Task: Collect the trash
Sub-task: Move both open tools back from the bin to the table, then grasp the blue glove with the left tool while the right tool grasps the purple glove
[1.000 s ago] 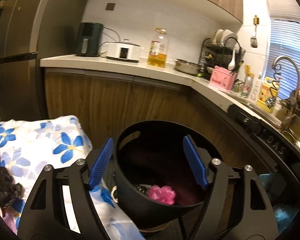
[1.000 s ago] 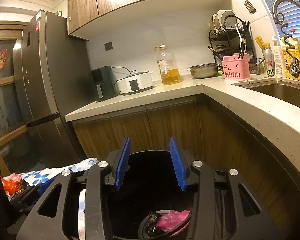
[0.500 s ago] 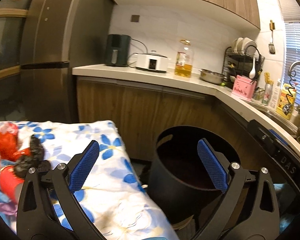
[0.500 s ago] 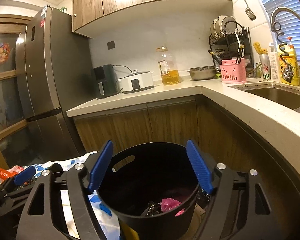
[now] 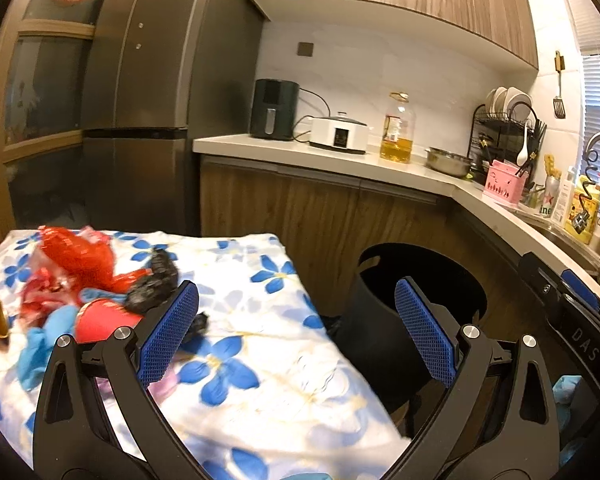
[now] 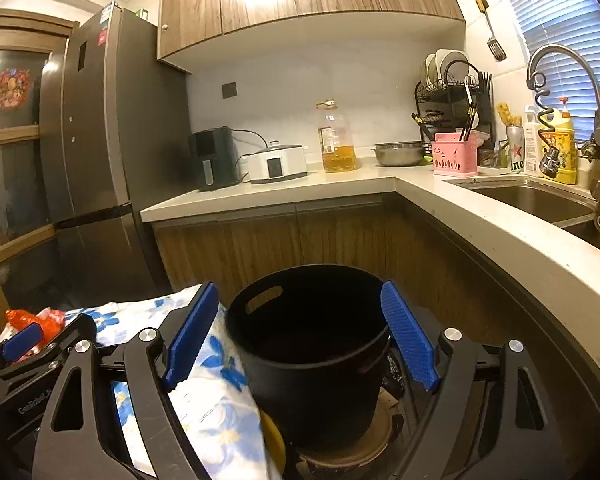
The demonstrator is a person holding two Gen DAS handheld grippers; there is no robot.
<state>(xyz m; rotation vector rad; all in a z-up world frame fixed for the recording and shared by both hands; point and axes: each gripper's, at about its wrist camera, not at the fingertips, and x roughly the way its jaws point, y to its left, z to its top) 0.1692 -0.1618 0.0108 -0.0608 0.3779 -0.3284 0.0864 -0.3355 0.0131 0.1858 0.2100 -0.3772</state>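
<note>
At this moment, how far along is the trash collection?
Done: cannot confirm, since the black bin's inside looks dark in both views. In hand: nothing; the left tongs and right tongs are both open and empty. Left: red wrappers, a red cup, black scraps and blue pieces lie on the floral cloth.

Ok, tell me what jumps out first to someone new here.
The heap of red wrappers and other trash at the left, on the flowered blue-and-white cloth. Next, the tall black bin standing right of that cloth, below the counter.
</note>
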